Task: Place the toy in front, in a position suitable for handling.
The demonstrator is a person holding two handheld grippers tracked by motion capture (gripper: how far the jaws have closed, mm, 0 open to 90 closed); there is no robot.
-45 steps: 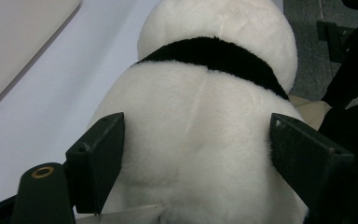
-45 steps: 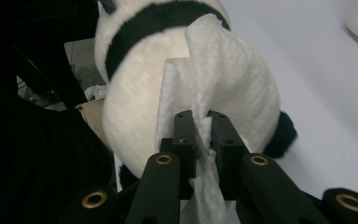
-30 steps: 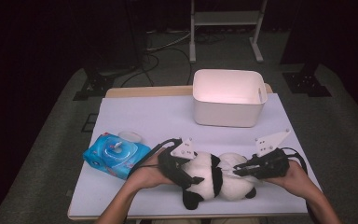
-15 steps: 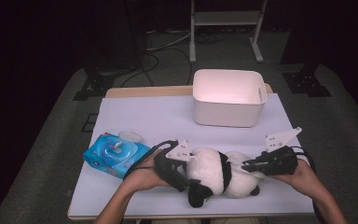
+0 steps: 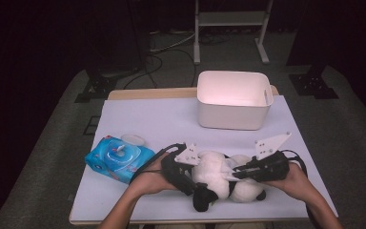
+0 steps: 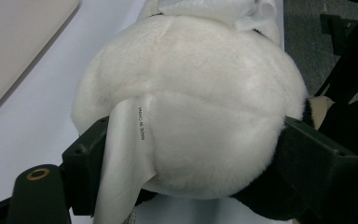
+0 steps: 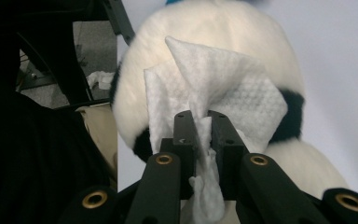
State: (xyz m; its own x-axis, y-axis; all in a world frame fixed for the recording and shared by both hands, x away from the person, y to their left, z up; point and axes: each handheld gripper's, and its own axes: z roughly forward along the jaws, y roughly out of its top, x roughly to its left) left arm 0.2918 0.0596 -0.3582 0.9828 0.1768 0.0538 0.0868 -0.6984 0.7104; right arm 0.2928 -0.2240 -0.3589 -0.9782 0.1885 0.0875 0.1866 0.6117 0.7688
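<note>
A plush panda (image 5: pixel 221 179) is clamped steady on the table by the left gripper (image 5: pixel 187 172) so that a wet wipe (image 7: pixel 214 100) — pinched in the closed right gripper (image 7: pixel 200 133) — can be pressed against its fur.

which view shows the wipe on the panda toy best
The right gripper view: the wipe is close and sharp, pinched between the right gripper jaws and spread over the panda toy. The left gripper view catches just a white edge at the top. The high view shows a small pale patch.

The plush panda (image 5: pixel 224 179) lies on the table (image 5: pixel 162 119), wipes pack (image 5: pixel 118 158) left, bin (image 5: pixel 233 100) behind.
</note>
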